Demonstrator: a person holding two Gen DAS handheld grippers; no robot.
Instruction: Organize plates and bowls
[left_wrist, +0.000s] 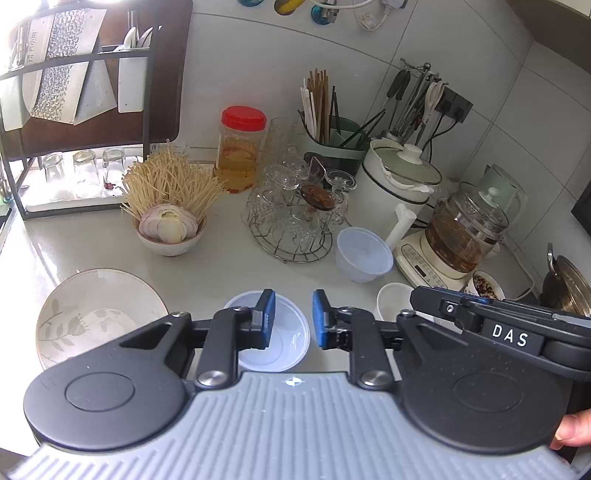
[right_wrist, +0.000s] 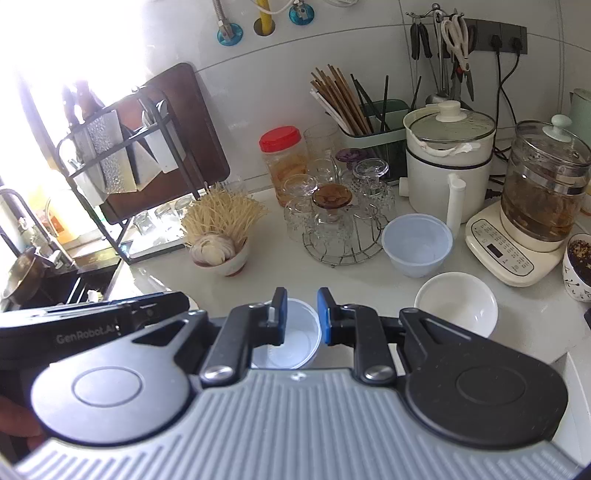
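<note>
My left gripper (left_wrist: 293, 319) is open above a clear plastic bowl (left_wrist: 288, 343) on the white counter, holding nothing. A beige plate with a leaf pattern (left_wrist: 96, 314) lies to its left. My right gripper (right_wrist: 302, 317) is open over the same clear plastic bowl (right_wrist: 297, 339), also empty. A second clear plastic bowl (left_wrist: 364, 254) (right_wrist: 417, 245) stands further back on the right. A white ceramic bowl (right_wrist: 456, 306) (left_wrist: 393, 301) sits on the right near the front. The right gripper's body (left_wrist: 498, 317) shows in the left view.
A bowl of enoki mushrooms and onion (left_wrist: 170, 221) stands mid-left. A wire rack of glass cups (left_wrist: 295, 214), a red-lidded jar (left_wrist: 240, 147), a chopstick holder (left_wrist: 332, 125), a white pot (left_wrist: 399, 177) and a glass kettle (right_wrist: 543, 199) fill the back. A dish rack (left_wrist: 74, 110) is at the left.
</note>
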